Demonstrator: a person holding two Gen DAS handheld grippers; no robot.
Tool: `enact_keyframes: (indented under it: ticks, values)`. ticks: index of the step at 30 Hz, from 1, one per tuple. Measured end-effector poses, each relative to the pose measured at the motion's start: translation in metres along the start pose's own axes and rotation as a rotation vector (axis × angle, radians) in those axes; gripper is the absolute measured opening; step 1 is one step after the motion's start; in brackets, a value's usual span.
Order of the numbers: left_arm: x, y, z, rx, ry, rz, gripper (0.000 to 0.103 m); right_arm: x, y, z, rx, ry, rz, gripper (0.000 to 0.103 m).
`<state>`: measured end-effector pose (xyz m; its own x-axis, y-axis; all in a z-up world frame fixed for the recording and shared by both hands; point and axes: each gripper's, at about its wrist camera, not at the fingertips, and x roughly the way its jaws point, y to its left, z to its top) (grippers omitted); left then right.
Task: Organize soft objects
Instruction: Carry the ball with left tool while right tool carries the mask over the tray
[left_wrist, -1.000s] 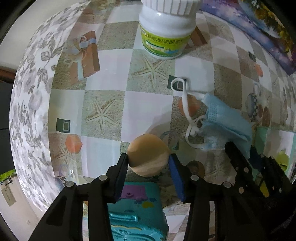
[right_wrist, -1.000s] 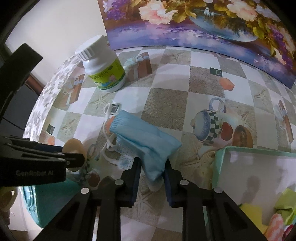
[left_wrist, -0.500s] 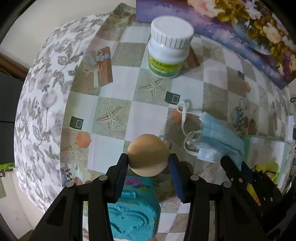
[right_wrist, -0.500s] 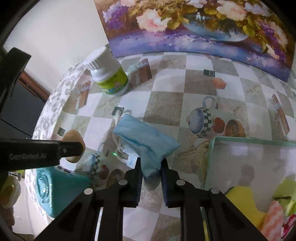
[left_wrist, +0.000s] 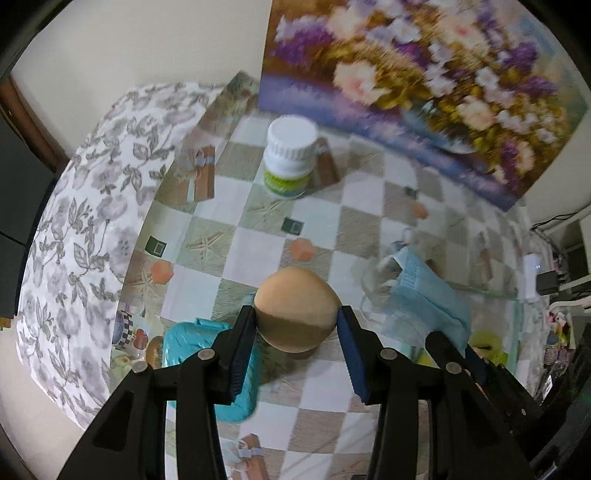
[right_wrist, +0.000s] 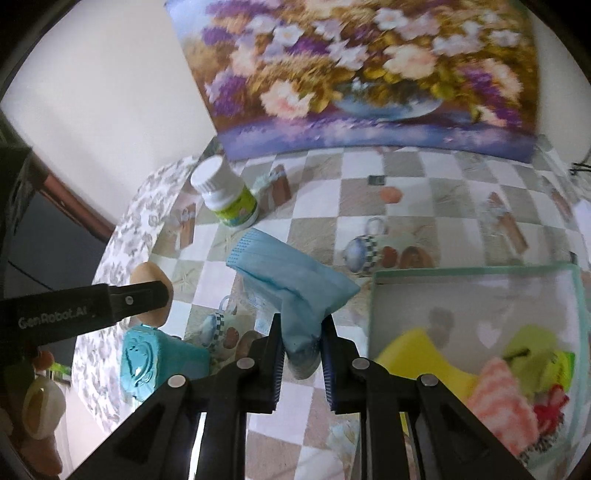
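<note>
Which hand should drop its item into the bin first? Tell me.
Right, probably. The right gripper holds the face mask beside the bin; the left gripper, holding the sponge, is farther away.

A table fills the lower part of both views, covered by a glossy cloth of beige and white checks printed with starfish, teapots and parcels; a grey leaf-patterned cloth hangs over its left edge; a flower painting of purple and cream blooms in a blue bowl leans on the plain cream wall behind; a dark wooden frame borders the wall at left; cluttered shelves with cables show at far right; lighting is soft and even.
</note>
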<state>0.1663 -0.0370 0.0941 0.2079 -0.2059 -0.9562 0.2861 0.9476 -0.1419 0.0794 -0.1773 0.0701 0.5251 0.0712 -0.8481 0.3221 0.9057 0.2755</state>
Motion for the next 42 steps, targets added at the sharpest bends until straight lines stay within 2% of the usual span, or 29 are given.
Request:
enact_keyframes:
  ticks: [6,12,22,26,34,42]
  values:
    - [-0.027,-0.028,-0.026,0.039,-0.099,-0.051,0.047,-0.045,-0.023,-0.008,0.053,-0.073,-0.012,0.019]
    - [-0.04,-0.063,-0.055,0.096,-0.14,-0.109,0.047,-0.087,-0.057,-0.02,0.121,-0.144,-0.049,0.019]
    - [-0.026,-0.11,-0.102,0.179,-0.122,-0.178,0.047,-0.142,-0.134,-0.048,0.278,-0.232,-0.126,0.019]
    - [-0.007,-0.124,-0.121,0.195,-0.08,-0.205,0.047,-0.154,-0.162,-0.061,0.342,-0.245,-0.15,0.019]
    - [0.019,-0.138,-0.141,0.226,-0.027,-0.202,0.047,-0.15,-0.192,-0.078,0.403,-0.214,-0.176,0.019]
    - [0.048,-0.134,-0.147,0.212,0.06,-0.197,0.047,-0.093,-0.193,-0.087,0.405,-0.054,-0.128,0.02]
